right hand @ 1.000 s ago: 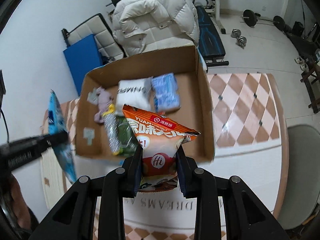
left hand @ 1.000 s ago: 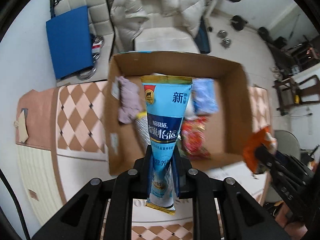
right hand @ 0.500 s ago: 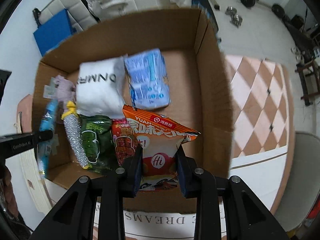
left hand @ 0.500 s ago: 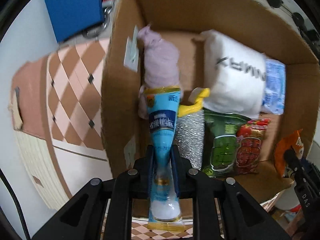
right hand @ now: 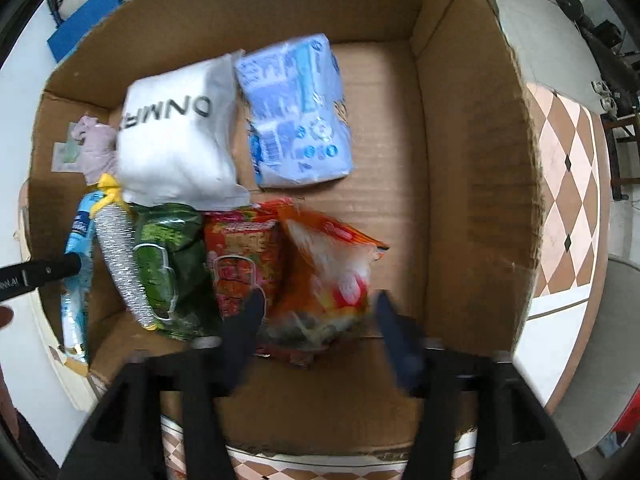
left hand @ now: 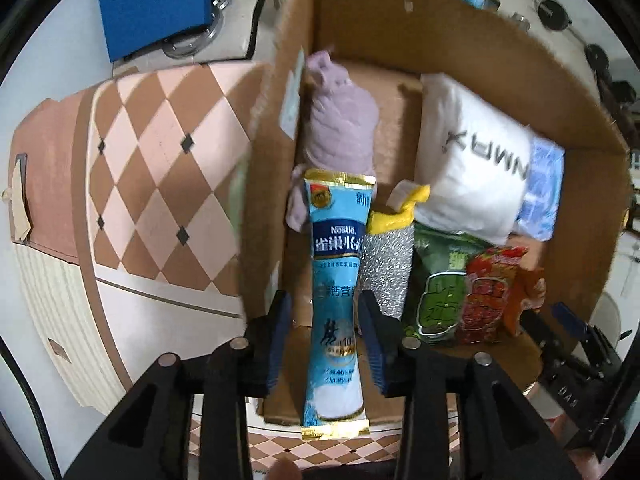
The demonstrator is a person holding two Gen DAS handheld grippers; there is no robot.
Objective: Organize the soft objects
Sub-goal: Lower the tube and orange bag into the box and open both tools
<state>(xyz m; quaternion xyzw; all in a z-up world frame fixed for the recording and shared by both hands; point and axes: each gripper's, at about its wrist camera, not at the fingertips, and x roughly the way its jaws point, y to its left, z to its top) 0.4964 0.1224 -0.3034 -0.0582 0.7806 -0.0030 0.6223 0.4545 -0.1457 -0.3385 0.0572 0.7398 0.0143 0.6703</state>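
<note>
Left tongs: spread apart, a gap showing on both sides of the blue Nestle stick pack, so no grip on it. The pack runs lengthwise between the fingers, inside the cardboard box, along its left wall. Its far end overlaps the lilac cloth roll. Its near end is at the box's near edge.

Right tongs: also spread wide, blurred. The orange snack bag sits between the fingers on the box floor; can't tell if it touches either finger. It lies just right of the red snack bag.

Front row in the box, left to right in the right wrist view: blue stick pack, silver scrubber with yellow tie, green snack bag, red bag, orange bag. All packed side by side, neighbours touching or overlapping.

Back row: lilac roll in the far left corner, white pouch with black lettering next to it, blue-white tissue pack beside that. The pouch's near edge overlaps the scrubber tie and the green bag.

The right part of the box floor shows bare cardboard.

The box sits on a worktop with a brown and pink diamond-pattern cover. A blue pad is beyond it on the left.
</note>
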